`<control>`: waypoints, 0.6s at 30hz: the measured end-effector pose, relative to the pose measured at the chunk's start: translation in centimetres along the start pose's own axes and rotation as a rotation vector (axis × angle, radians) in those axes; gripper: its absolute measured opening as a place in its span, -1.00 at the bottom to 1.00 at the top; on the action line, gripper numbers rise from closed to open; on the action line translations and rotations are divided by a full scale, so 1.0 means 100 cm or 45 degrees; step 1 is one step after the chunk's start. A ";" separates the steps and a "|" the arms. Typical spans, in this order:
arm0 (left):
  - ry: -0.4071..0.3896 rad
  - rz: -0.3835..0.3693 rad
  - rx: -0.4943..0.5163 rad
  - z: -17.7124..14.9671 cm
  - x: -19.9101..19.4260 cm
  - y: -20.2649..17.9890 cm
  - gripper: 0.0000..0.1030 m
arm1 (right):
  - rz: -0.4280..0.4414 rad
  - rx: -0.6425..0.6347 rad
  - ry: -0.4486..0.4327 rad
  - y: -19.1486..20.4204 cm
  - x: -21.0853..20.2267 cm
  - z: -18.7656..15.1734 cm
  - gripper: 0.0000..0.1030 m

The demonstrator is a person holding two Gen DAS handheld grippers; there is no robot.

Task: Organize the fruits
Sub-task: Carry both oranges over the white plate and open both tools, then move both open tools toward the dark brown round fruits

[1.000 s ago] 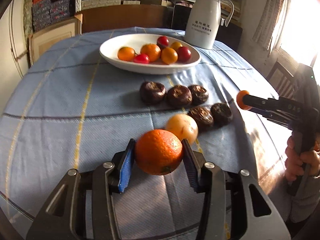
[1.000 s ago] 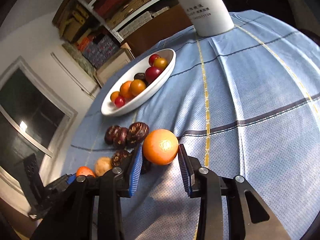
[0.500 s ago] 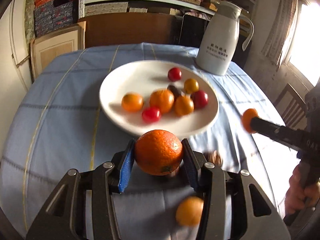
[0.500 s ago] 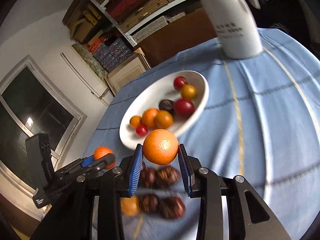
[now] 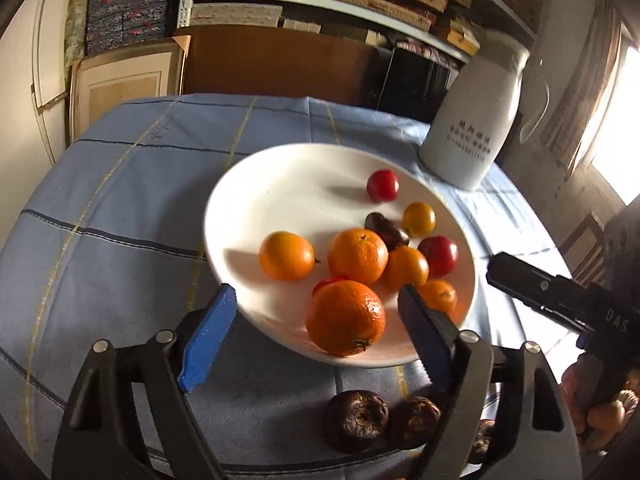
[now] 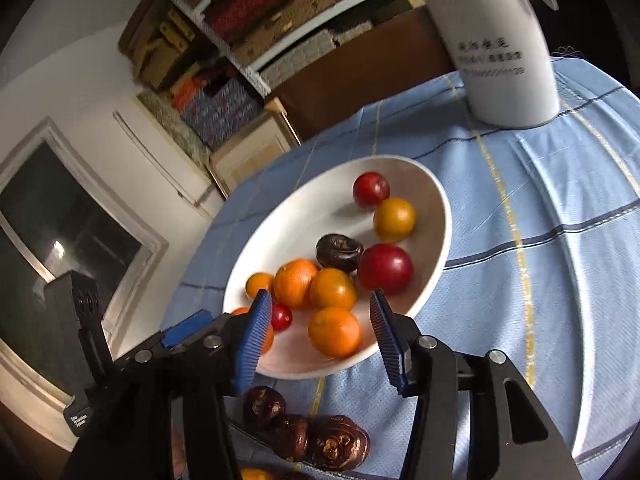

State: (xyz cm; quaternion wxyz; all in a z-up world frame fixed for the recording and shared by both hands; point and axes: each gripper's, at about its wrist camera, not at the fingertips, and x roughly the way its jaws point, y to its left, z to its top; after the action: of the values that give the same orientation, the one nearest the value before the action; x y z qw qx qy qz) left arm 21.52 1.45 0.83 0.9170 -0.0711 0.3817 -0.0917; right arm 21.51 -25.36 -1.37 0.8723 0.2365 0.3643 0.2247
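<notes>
A white oval plate [image 5: 280, 184] [image 6: 296, 232] on the blue tablecloth holds several oranges, red and yellow fruits and one dark fruit. My left gripper [image 5: 316, 332] is open over the plate's near rim; a large orange [image 5: 346, 322] lies free in the plate between its blue pads. My right gripper [image 6: 320, 340] is open too; an orange [image 6: 334, 332] lies free in the plate between its pads. Dark wrinkled fruits [image 5: 356, 420] [image 6: 336, 442] lie on the cloth in front of the plate.
A tall white jug [image 5: 476, 120] [image 6: 500, 40] stands behind the plate at the right. Shelves with boxes and a cabinet stand beyond the table. The right gripper's black body [image 5: 560, 300] shows at the right of the left wrist view.
Both grippers moved forward over the plate and opened. Each orange left its pads and now lies in the plate.
</notes>
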 end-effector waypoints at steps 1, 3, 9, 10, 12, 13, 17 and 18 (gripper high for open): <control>-0.003 0.000 -0.003 -0.001 -0.002 0.001 0.68 | -0.003 0.000 -0.006 -0.001 -0.004 -0.001 0.08; -0.015 0.043 -0.002 -0.009 -0.007 0.003 0.78 | -0.026 -0.001 -0.025 -0.003 -0.010 -0.007 0.13; -0.022 0.114 -0.011 -0.030 -0.023 0.007 0.88 | -0.071 0.002 -0.012 -0.012 -0.019 -0.026 0.22; -0.024 0.123 -0.014 -0.033 -0.027 0.008 0.90 | -0.072 0.006 -0.005 -0.013 -0.021 -0.029 0.26; -0.027 0.134 -0.015 -0.041 -0.034 0.008 0.90 | -0.076 0.007 0.000 -0.014 -0.027 -0.036 0.35; -0.025 0.135 -0.015 -0.045 -0.036 0.008 0.90 | -0.078 0.005 -0.004 -0.014 -0.030 -0.039 0.38; 0.009 0.124 -0.016 -0.058 -0.040 0.009 0.91 | -0.073 0.008 -0.020 -0.015 -0.041 -0.045 0.44; 0.026 0.115 -0.013 -0.062 -0.040 0.009 0.90 | -0.073 0.015 -0.022 -0.016 -0.043 -0.046 0.45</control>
State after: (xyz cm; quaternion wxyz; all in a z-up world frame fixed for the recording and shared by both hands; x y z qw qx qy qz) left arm 14.46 2.78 -0.94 0.9159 -0.0578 0.3943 -0.0490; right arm 15.72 -27.87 -2.93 0.8801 0.2329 0.3647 0.1955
